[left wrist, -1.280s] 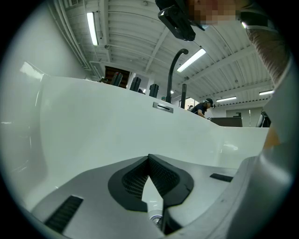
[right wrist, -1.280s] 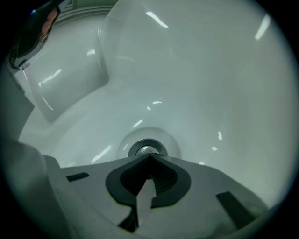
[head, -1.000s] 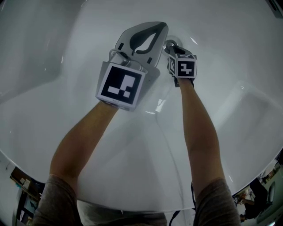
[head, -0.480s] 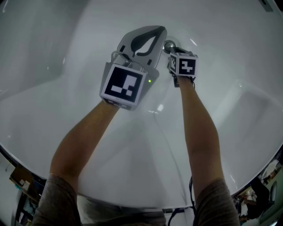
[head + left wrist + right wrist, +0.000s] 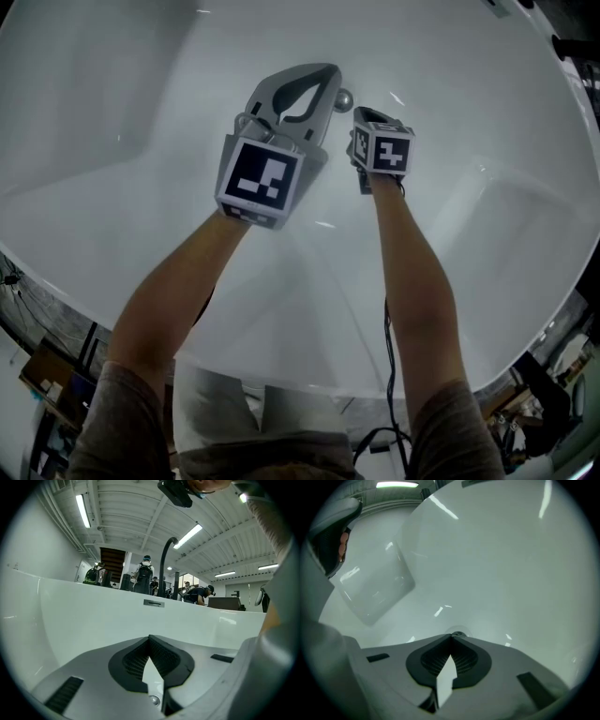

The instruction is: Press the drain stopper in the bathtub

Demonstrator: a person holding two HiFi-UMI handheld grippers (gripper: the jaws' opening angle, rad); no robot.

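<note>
Drain stopper (image 5: 344, 97) lies just past the right gripper (image 5: 451, 638), whose fingers are closed and empty. The left gripper (image 5: 149, 638) is likewise closed on nothing.

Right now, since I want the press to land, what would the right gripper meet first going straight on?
The drain stopper, most likely: it sits just beyond the shut tips of the right gripper, in the floor of the bathtub. How wide the gap between them is, I cannot tell.

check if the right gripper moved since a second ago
Yes. The right gripper has pulled back toward the person, off the drain stopper, which its tip overlapped before and which now shows clear.
</note>
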